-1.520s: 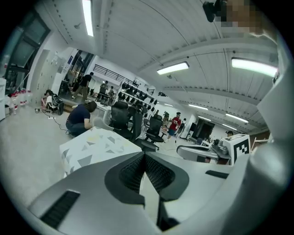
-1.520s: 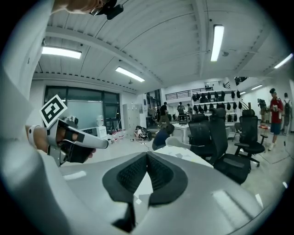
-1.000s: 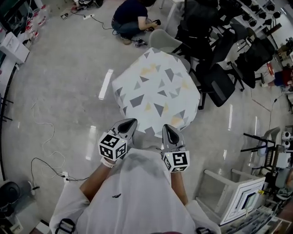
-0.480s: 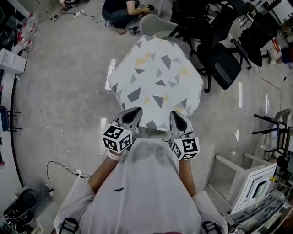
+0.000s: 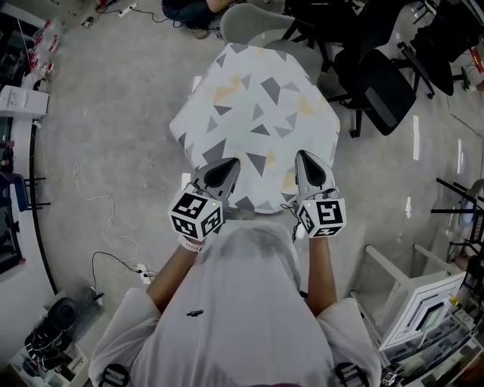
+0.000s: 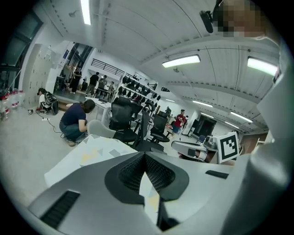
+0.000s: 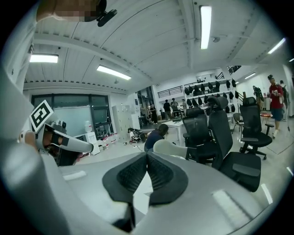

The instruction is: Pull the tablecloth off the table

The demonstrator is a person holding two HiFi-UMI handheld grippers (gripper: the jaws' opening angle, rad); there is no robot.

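The tablecloth, white with grey and yellow triangles, covers a small table in the head view and hangs over its edges. My left gripper is shut and empty, its tips over the cloth's near left edge. My right gripper is also shut and empty, over the near right edge. In the left gripper view the shut jaws point across the tablecloth. The right gripper view shows its jaws pressed together with nothing between them. Whether either gripper touches the cloth I cannot tell.
A grey chair stands at the table's far side, with black office chairs at the far right. A person crouches on the floor beyond the table. A white frame stands near right. Cables lie on the floor at left.
The table has come closer in the head view. Both grippers moved forward from short of the cloth to over its near edge. Both stayed shut.
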